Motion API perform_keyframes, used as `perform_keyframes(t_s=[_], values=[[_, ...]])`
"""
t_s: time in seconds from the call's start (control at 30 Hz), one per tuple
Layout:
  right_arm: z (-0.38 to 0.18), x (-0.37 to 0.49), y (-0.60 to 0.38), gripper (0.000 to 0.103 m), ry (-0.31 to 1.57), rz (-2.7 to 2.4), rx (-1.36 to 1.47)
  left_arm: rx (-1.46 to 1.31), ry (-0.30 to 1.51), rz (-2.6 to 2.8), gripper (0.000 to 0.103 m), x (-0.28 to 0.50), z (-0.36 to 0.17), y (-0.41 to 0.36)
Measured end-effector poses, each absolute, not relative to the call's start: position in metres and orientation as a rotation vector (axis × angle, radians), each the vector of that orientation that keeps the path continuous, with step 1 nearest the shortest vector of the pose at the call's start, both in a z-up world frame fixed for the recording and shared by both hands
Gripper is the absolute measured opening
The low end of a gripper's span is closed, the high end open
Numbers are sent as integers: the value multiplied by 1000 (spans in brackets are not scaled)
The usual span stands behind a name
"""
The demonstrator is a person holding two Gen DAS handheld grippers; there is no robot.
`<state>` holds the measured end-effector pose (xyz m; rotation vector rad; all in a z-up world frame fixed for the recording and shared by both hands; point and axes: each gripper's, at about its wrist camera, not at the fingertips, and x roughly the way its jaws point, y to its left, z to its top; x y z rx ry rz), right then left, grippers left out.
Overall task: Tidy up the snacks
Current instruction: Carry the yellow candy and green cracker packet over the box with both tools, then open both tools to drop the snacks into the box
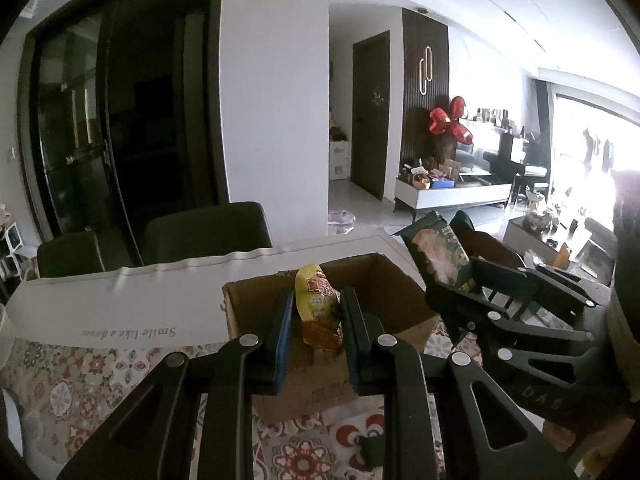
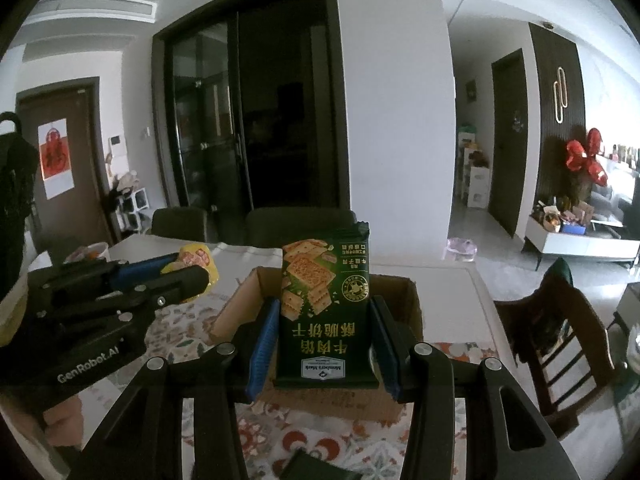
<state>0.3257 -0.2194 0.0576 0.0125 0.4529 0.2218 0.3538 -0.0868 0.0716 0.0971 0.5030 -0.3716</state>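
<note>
**Ana:** Nearest the left wrist camera, the left gripper (image 1: 316, 312) is clenched on a yellow snack packet (image 1: 318, 304), which stands upright between the pads, long axis vertical. Just behind it sits an open cardboard box (image 1: 400, 280) on the patterned tablecloth (image 1: 80, 380).

**Ben:** And to its right?

**Ana:** The right gripper (image 1: 460, 276) grasps a green cracker packet (image 1: 438, 248), tilted, its top leaning left. Both packets are held up over the box.

**Ben:** From the right wrist, the right gripper (image 2: 326, 320) clamps the green cracker packet (image 2: 326, 304) by its side edges; it stands upright, long axis vertical, print upside down. It hides much of the cardboard box (image 2: 412, 304) behind it.

**Ana:** Anything my view misses?

**Ben:** The left gripper (image 2: 192, 276) comes in from the left with the yellow snack packet (image 2: 198, 262), and a wooden chair (image 2: 548, 340) stands at the table's right. Further back, two dark chairs (image 2: 296, 224) sit against the far table edge.

**Ana:** I see those dark chairs (image 1: 208, 228) too, then a dark glass door (image 1: 120, 120) beyond.
</note>
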Motion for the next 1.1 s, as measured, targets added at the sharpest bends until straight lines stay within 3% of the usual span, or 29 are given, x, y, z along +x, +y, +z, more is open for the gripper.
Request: perform_keyframes(t_s=[0.6,0.63,0.7,0.8,0.87,1.1], values=[[27,412,-227,46,590,234,22,73,660,-345,25,445,31,-99],[25,416,-228,46,598,231,21,83,665,-337,27,448,29,-100],[21,422,-231,46,616,227,24,87,669,-330,44,451,27,-101],[15,431,-235,48,647,214,36,102,658,-309,49,451,27,-102],[11,433,-238,57,660,203,49,111,653,-294,56,449,26,-101],[12,420,-240,62,646,168,41,128,603,-275,65,428,35,-97]])
